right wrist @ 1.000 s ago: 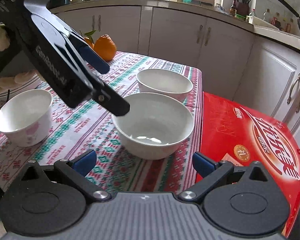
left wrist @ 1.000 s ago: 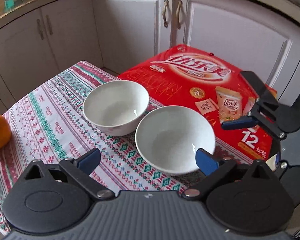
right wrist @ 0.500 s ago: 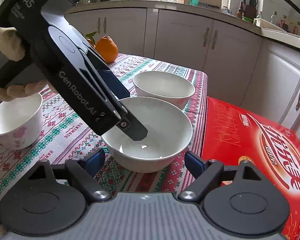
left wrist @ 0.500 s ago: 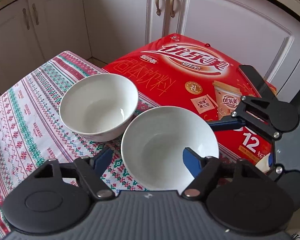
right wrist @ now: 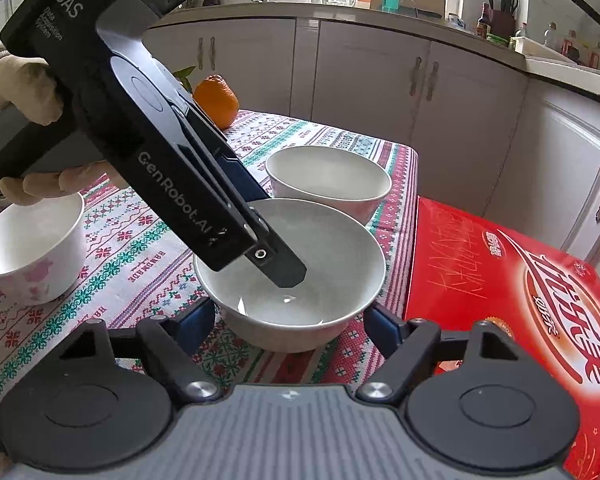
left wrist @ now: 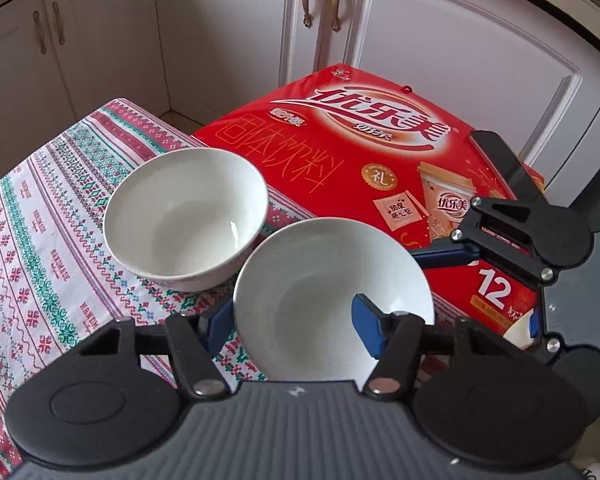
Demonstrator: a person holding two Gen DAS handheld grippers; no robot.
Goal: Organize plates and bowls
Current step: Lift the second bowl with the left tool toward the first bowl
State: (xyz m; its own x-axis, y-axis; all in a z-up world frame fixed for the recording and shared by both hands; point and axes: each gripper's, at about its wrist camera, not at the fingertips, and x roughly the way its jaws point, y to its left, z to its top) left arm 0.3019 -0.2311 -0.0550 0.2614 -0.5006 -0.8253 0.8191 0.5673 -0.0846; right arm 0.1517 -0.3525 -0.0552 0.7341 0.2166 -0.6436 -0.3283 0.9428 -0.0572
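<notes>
Left gripper jaws closing across near white bowl rim, one finger inside. Right gripper closing, straddling same bowl, pad contact unclear. Bowl on patterned tablecloth, beside second bowl.

We see the left gripper as a black body printed "DAS" and "GenRobot.AI" in pale letters, with silver screws at its linkage pivots and blue pads on its 2 jaws. The right gripper shows the same black linkages, a ribbed grey plate behind them.
</notes>
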